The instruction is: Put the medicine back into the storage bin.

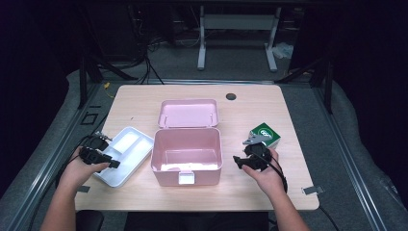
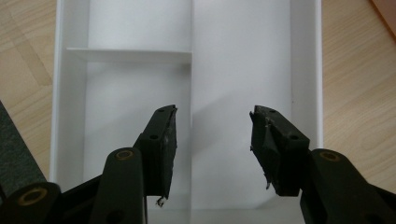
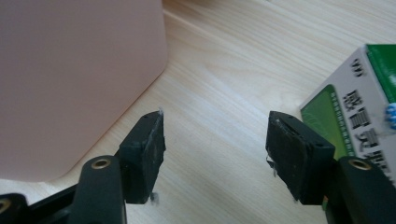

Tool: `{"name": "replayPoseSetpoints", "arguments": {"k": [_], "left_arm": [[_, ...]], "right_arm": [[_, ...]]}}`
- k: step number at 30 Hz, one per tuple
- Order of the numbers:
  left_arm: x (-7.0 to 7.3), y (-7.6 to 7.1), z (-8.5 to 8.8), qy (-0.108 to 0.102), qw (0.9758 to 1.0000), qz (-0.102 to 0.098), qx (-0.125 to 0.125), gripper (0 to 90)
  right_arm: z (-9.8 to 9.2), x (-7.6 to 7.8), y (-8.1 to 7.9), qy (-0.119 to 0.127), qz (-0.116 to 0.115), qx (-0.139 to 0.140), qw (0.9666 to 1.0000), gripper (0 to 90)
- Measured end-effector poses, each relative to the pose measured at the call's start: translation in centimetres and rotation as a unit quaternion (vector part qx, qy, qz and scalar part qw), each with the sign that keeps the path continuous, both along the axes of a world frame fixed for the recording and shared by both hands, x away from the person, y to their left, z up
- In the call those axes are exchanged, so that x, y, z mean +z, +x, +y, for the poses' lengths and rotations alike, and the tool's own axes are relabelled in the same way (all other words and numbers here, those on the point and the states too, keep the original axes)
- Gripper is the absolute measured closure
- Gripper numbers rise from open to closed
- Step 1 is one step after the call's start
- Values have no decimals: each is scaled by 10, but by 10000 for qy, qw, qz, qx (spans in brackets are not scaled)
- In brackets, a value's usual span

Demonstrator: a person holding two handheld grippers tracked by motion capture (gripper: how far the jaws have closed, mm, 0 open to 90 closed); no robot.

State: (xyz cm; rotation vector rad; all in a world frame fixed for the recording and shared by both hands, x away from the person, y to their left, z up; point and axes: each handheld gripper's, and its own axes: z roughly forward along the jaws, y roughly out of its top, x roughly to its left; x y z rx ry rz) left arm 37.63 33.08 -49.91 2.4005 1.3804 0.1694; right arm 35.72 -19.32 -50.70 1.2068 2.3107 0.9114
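Observation:
An open pink box [image 1: 166, 174] stands mid-table with its lid [image 1: 188, 113] tipped back; inside I see nothing. To its left lies a white divided tray [image 1: 126, 153]. My left gripper [image 1: 114, 163] hangs over the tray's near end, and in the left gripper view it [image 2: 212, 116] is open, with the tray [image 2: 243, 56] below and its long divider running between the jaws, untouched. My right gripper [image 1: 238, 161] is open on bare wood between the pink box [image 3: 70, 84] and a green-and-white carton [image 1: 264, 133]. In the right gripper view it [image 3: 215, 121] holds nothing; the carton [image 3: 327, 112] lies just outside one jaw.
A small black round disc [image 1: 231, 96] sits near the table's far edge. A grey clip [image 1: 312, 190] marks the near right corner of the wooden table [image 1: 269, 192]. A white table frame [image 1: 238, 29] stands on the floor beyond.

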Motion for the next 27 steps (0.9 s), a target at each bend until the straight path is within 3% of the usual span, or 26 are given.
{"name": "replayPoseSetpoints", "arguments": {"k": [4,10,13,19,27], "left_arm": [[1,-1,1,-68,10000,-10,10,466],[1,-2,-2,-101,9999,79,-99,454],[1,-2,-3,-104,9998,101,-124,454],[-2,-1,-3,-76,9998,155,-122,455],[-3,-1,-3,-65,9998,171,-128,458]], "right_arm": [[-6,14,11,-112,82,8,9999,344],[-19,31,37,-219,428,-64,9988,281],[-25,36,51,-384,574,-117,9975,240],[-34,40,73,-974,867,-193,9913,174],[-49,42,97,-1115,1363,-306,9839,105]]}}
